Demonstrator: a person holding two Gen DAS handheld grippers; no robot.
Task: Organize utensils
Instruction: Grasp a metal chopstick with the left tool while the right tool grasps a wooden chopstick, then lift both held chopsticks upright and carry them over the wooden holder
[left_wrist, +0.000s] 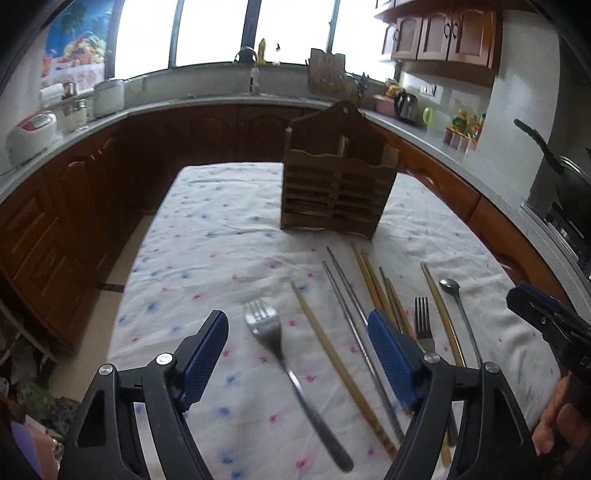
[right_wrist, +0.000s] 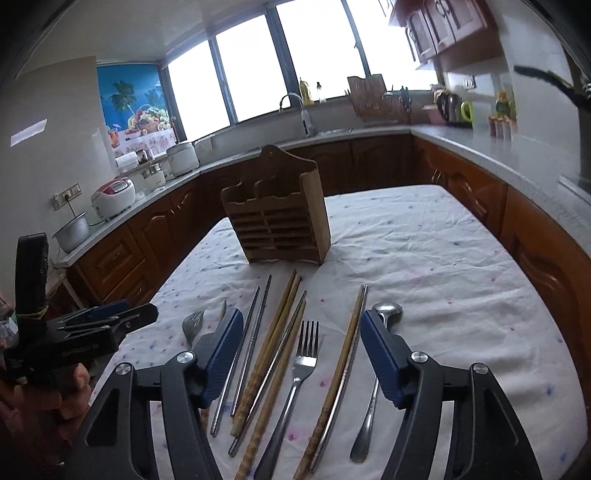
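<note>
Forks (right_wrist: 303, 360), chopsticks (right_wrist: 275, 332) and a spoon (right_wrist: 384, 314) lie on the table (right_wrist: 443, 258) before the empty wooden holder (right_wrist: 277, 218), both the left gripper (left_wrist: 297, 347) and right gripper (right_wrist: 301, 345) unclenched, grasping nothing; picking likely begins, next closing on one utensil.

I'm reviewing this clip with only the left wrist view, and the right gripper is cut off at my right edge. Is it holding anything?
Observer: No. In the right wrist view the right gripper stands open, with nothing between its pads.
Operator: What shows in the gap between its fingers?
Observer: A fork lying on the cloth, its tines toward the wooden holder.
Operator: And the spoon I see far right?
Observer: The spoon lies right by that gripper's right-hand finger, which hides part of its neck.
</note>
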